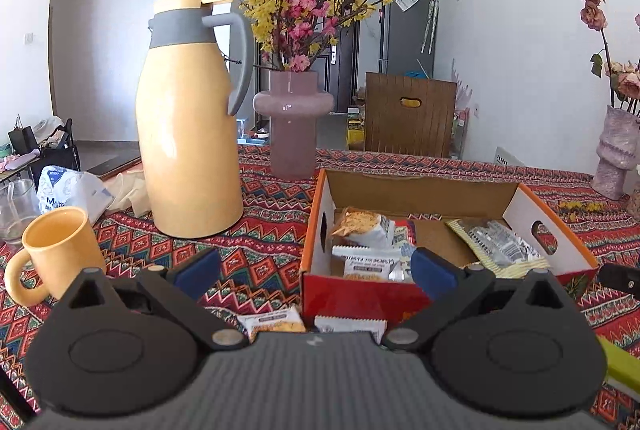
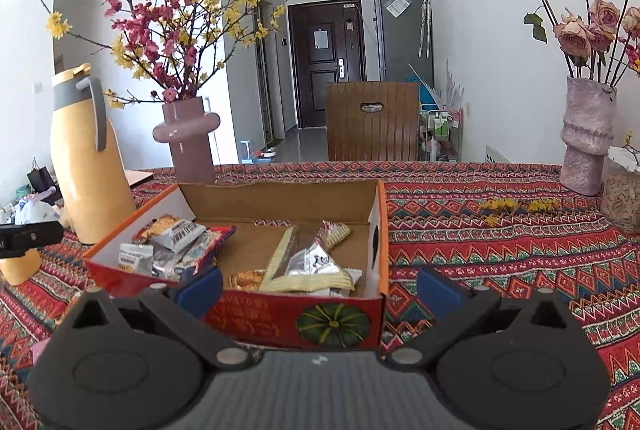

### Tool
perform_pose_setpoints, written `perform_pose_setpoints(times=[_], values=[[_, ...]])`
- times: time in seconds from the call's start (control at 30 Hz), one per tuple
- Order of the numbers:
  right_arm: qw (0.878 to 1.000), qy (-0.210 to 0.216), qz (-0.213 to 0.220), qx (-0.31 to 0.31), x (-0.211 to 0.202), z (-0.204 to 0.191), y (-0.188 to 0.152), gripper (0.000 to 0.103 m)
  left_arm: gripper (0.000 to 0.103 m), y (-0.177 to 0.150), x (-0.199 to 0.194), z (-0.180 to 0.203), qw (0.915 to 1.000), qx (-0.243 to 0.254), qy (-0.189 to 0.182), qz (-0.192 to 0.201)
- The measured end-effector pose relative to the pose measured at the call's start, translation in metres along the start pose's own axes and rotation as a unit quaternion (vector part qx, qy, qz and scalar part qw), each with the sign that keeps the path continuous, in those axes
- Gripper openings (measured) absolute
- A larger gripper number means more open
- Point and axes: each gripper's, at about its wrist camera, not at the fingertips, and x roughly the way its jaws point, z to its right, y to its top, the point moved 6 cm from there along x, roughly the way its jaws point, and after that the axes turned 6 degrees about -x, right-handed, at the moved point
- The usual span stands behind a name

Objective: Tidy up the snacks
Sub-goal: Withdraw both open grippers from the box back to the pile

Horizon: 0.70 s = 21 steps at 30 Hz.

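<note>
An open cardboard box [image 1: 400, 189] with red and orange sides sits on the patterned tablecloth and holds several snack packets [image 1: 366, 226]. It also shows in the right wrist view [image 2: 280, 199] with packets [image 2: 316, 266] inside. Two snack packets [image 1: 274, 322] [image 1: 350, 324] lie on the cloth in front of the box, just under my left gripper [image 1: 316, 270], which is open and empty. My right gripper [image 2: 320, 288] is open and empty, straddling the box's near right corner.
A yellow thermos jug [image 1: 188, 117], a yellow mug [image 1: 56, 250] and a mauve flower vase [image 1: 292, 133] stand left of the box. A second vase [image 2: 586, 133] with roses stands far right. A wooden chair [image 2: 372, 121] is behind the table.
</note>
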Motion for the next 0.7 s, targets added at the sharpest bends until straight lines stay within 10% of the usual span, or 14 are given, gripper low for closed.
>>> perform_pose_setpoints(times=[0.7], values=[[0.995,-0.001,-0.097,-0.011,-0.021,0.024,-0.079,0.103,0.103,-0.057,-0.018,-0.022,0.9988,-0.004,-0.011,-0.048]])
